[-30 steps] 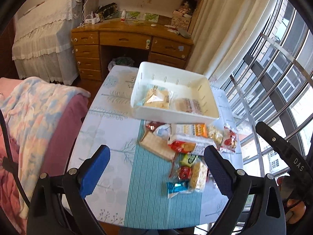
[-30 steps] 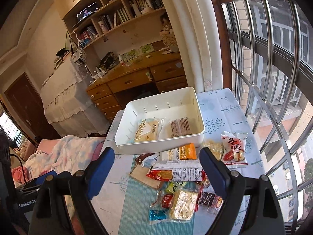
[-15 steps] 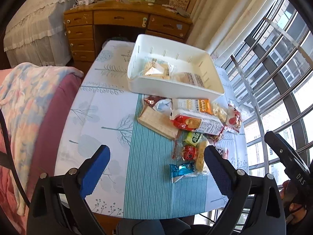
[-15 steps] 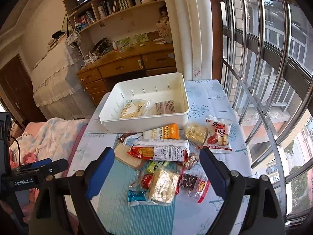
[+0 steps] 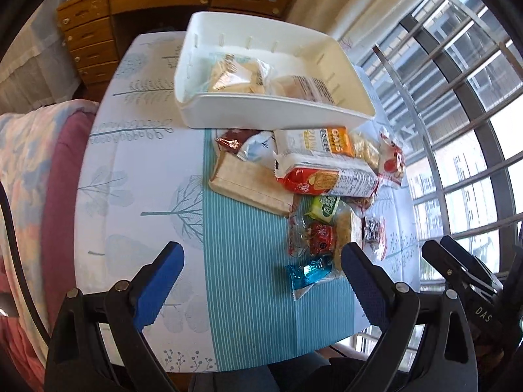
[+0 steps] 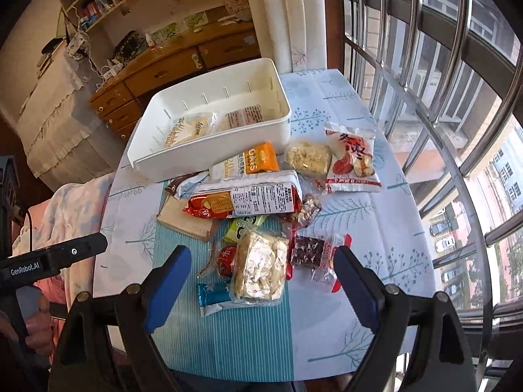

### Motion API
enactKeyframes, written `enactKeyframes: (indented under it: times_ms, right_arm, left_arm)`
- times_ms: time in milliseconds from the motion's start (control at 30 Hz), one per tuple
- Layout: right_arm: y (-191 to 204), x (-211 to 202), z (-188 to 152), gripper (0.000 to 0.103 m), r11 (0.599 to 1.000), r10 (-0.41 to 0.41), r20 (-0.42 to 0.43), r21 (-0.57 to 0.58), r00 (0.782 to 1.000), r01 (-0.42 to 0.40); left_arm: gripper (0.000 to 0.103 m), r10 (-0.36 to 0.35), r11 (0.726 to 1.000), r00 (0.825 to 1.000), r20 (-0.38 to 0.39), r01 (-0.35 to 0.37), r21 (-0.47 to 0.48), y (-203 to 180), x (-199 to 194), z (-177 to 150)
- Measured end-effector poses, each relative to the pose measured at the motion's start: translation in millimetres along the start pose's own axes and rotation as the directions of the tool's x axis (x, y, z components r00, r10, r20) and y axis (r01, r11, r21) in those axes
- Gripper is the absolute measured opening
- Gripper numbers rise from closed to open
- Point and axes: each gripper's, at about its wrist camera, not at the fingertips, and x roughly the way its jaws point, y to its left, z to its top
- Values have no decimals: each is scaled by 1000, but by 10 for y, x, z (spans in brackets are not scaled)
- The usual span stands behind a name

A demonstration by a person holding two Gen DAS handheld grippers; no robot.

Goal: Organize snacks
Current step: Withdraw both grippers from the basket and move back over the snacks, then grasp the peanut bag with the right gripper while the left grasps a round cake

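Tablecloth heaped with snack packets, white bin behind, both jaws open, empty.

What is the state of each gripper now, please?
Left gripper: open, holding nothing.
Right gripper: open, holding nothing.

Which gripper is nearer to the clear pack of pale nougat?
Right. The right gripper hangs open just above the nougat pack, which lies between its fingers. The left gripper hovers over bare striped cloth, with the pack by its right finger.
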Motion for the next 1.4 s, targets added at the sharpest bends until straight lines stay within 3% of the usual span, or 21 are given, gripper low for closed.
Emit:
enactKeyframes:
  times_ms: [167,333,633,767,933,1100,1200,1400]
  right_arm:
    - [-96,202,-88,89,992,34,-79,124,996,-24]
    - [-281,419,-205,89,956,99,-141,288,985,-55]
    - [-537,927,-376,80,864,267,-267,491,926,-108]
    - [-581,1111,-376,76,845,319,-309,520,896,-122]
    - [-592,1305,-322,75,852,350,-356,506,867,-137]
    - [-564,1504,-206,75,862,380,-394,478,837,-166]
    - [-533,1605,-165,69,866,397,-412,463,820,-187]
    - [-490,1728,-105,67,873,408,-427,442,807,-207]
  left_arm:
    - [96,-17,995,998,-60,23,100,-74,242,-22]
    - [96,-21,971,996,-85,41,236,-205,423,-124]
    - [96,5,921,993,-118,42,388,-456,718,-375]
    - [96,28,887,993,-115,28,461,-595,833,-491]
    - [96,57,846,994,-92,1,534,-750,961,-603]
    - [96,53,839,996,-69,-6,544,-823,1084,-593]
    - [96,50,837,997,-67,-5,548,-839,1153,-591]
    - [92,41,829,994,-100,22,559,-861,1255,-616]
